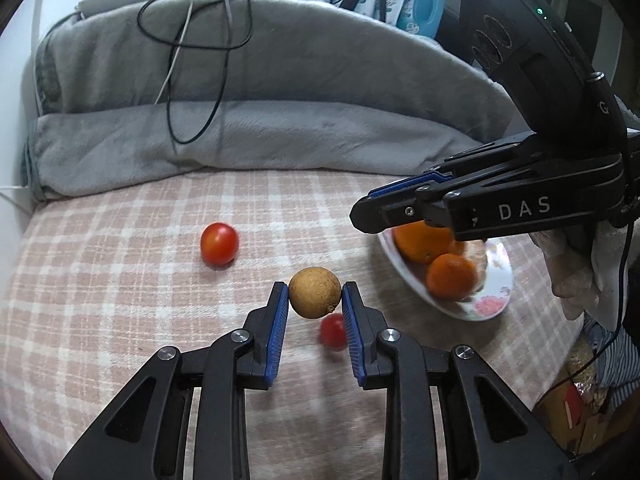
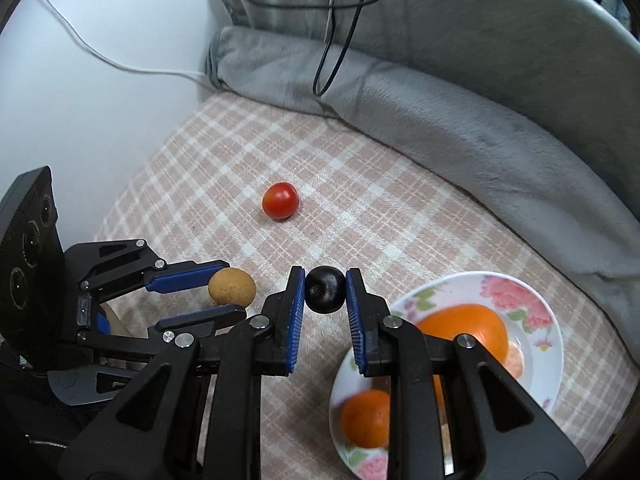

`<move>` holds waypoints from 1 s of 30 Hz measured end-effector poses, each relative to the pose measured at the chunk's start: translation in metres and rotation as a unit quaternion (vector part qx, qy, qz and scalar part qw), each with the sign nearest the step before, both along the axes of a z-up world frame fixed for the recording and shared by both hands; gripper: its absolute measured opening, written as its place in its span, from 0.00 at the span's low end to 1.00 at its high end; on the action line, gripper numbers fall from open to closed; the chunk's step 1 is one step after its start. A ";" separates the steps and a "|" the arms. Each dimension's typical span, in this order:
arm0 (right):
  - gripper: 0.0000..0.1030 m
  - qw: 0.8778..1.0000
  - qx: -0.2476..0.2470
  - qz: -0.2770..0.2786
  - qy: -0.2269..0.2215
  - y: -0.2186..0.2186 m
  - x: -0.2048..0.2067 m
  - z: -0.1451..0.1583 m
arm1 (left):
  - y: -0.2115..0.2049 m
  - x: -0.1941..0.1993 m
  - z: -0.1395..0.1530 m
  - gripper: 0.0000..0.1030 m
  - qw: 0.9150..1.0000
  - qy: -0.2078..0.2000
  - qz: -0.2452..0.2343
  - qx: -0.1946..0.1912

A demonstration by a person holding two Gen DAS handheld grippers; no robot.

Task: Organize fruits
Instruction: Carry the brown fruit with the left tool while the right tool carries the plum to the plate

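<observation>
My left gripper (image 1: 315, 296) is shut on a round tan-brown fruit (image 1: 315, 292), held above the checked cloth; the same fruit (image 2: 232, 287) shows in the right wrist view between the left gripper's blue pads. My right gripper (image 2: 325, 290) is shut on a small dark, nearly black fruit (image 2: 325, 289), just left of the floral plate (image 2: 536, 308). In the left wrist view the right gripper (image 1: 362, 214) hangs over the plate (image 1: 500, 276), its fruit hidden. A red tomato (image 1: 219, 244) (image 2: 281, 201) lies alone on the cloth. A smaller red fruit (image 1: 333, 330) lies under my left fingers.
The plate holds a large orange (image 2: 468, 326) and a smaller one (image 2: 366, 418). A folded grey blanket (image 1: 240, 120) with black and white cables (image 1: 192, 60) bounds the far side. A white wall (image 2: 100, 80) stands to the left. Clutter sits past the right edge (image 1: 580, 400).
</observation>
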State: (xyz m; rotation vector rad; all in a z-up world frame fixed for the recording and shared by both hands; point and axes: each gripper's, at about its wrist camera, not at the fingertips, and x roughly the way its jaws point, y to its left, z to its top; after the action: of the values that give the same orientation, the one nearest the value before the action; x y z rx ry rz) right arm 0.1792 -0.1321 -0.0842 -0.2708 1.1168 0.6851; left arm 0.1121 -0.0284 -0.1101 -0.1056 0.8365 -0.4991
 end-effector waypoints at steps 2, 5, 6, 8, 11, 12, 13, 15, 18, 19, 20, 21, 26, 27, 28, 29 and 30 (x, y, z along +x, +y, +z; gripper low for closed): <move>0.21 1.000 0.006 -0.006 -0.006 -0.007 -0.004 0.007 | -0.003 -0.004 0.005 0.25 1.000 -0.006 -0.004 0.000; 0.21 1.000 0.014 -0.013 -0.013 -0.019 -0.010 0.015 | -0.007 -0.009 0.013 0.25 1.000 -0.013 -0.009 -0.001; 0.21 1.000 0.016 -0.017 -0.018 -0.023 -0.013 0.018 | -0.009 -0.011 0.015 0.25 1.000 -0.015 -0.011 -0.002; 0.21 0.999 0.021 -0.023 -0.024 -0.030 -0.017 0.021 | -0.013 -0.011 0.017 0.25 1.000 -0.017 -0.014 -0.004; 0.21 0.998 0.035 -0.039 -0.032 -0.045 -0.021 0.028 | -0.020 -0.011 0.021 0.25 1.000 -0.020 -0.018 -0.007; 0.21 0.997 0.040 -0.047 -0.036 -0.052 -0.023 0.031 | -0.023 -0.011 0.021 0.25 1.000 -0.021 -0.019 -0.008; 0.21 0.997 0.044 -0.053 -0.037 -0.058 -0.024 0.033 | -0.024 -0.012 0.023 0.25 1.000 -0.022 -0.020 -0.009; 0.21 0.995 0.052 -0.068 -0.045 -0.071 -0.028 0.038 | -0.026 -0.013 0.025 0.25 0.999 -0.024 -0.024 -0.013; 0.21 0.993 0.062 -0.087 -0.052 -0.088 -0.032 0.043 | -0.032 -0.015 0.027 0.25 0.999 -0.025 -0.029 -0.018; 0.21 0.992 0.064 -0.094 -0.056 -0.094 -0.033 0.044 | -0.033 -0.016 0.028 0.25 0.999 -0.025 -0.030 -0.019; 0.21 0.991 0.065 -0.100 -0.060 -0.099 -0.035 0.045 | -0.037 -0.017 0.029 0.25 0.999 -0.026 -0.032 -0.020; 0.21 0.990 0.064 -0.105 -0.064 -0.104 -0.036 0.045 | -0.039 -0.018 0.029 0.25 0.999 -0.027 -0.034 -0.021; 0.21 0.987 0.078 -0.127 -0.064 -0.128 -0.037 0.043 | -0.056 -0.023 0.033 0.25 0.999 -0.028 -0.045 -0.011; 0.21 0.986 0.079 -0.129 -0.063 -0.131 -0.037 0.043 | -0.060 -0.024 0.034 0.25 0.998 -0.028 -0.049 -0.009; 0.21 0.986 0.079 -0.131 -0.063 -0.133 -0.036 0.042 | -0.063 -0.025 0.035 0.25 0.998 -0.029 -0.052 -0.007; 0.21 0.986 0.080 -0.134 -0.063 -0.137 -0.036 0.042 | -0.068 -0.025 0.035 0.25 0.998 -0.030 -0.057 -0.006; 0.21 0.985 0.080 -0.136 -0.063 -0.140 -0.036 0.041 | -0.071 -0.026 0.036 0.25 0.998 -0.030 -0.059 -0.006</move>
State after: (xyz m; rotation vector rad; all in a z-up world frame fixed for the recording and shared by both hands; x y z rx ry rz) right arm 0.1435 -0.2722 -0.0430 -0.0214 0.9500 0.5029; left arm 0.0861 -0.0997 -0.0741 -0.0522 0.7845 -0.6166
